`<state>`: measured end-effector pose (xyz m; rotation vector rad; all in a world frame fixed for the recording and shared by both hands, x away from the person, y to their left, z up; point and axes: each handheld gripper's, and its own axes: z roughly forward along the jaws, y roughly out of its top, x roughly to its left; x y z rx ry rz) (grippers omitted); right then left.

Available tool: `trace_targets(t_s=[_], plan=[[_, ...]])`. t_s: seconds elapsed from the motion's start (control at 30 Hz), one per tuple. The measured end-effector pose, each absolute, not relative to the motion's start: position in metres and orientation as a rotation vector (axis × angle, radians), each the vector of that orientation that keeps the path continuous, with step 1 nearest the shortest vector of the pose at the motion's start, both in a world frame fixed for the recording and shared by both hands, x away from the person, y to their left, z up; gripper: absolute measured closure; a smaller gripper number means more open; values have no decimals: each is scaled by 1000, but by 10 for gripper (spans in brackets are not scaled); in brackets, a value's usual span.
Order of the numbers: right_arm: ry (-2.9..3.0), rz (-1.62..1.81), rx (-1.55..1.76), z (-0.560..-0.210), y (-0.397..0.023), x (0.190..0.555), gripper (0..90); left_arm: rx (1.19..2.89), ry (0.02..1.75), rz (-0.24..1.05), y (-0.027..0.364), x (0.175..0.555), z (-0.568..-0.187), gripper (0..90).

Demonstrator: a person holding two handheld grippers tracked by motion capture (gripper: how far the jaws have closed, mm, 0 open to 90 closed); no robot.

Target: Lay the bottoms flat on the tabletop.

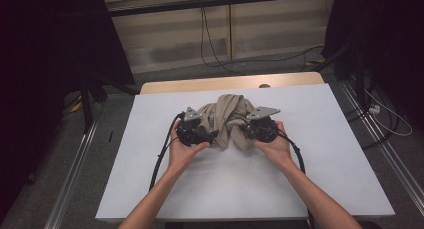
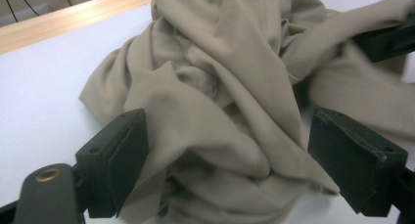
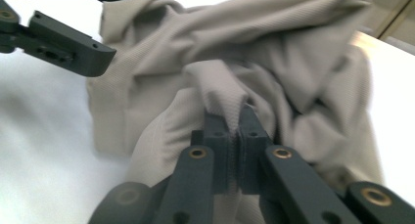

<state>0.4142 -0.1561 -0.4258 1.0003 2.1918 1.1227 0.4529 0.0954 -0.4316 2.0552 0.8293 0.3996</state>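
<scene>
Cloth: we see a crumpled beige cloth (image 1: 226, 120) mid-frame; its folds hide its shape.
Right gripper (image 3: 238, 117): pinched tight on a fold.
Left gripper (image 2: 227, 153): jaws wide apart around cloth.
Table: white top (image 1: 300, 179), wooden far edge.
Room: dark, cables on floor (image 1: 220, 59).

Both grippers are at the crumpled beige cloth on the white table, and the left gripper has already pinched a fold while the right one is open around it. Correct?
Not quite: the sides are swapped. The right gripper is shut on a fold of the beige cloth, as the right gripper view shows. The left gripper stands open around it. The rest holds.
</scene>
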Motion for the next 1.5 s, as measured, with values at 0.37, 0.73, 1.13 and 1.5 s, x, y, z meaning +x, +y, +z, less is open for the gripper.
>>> trace_targets(t_s=[0.37, 0.73, 1.13, 1.5], plan=[[2188, 1091, 1048, -434, -193, 397, 875, 2072, 777, 362, 86, 447, -425, 839], [2190, 1113, 974, -420, -195, 367, 871, 1990, 628, 260, 99, 392, -392, 865], [1947, 1037, 1114, -399, -226, 397, 872, 2147, 518, 98, 120, 321, -424, 865], [2038, 1190, 1079, -394, -208, 401, 492, 2048, 636, 239, 117, 361, -416, 413]])
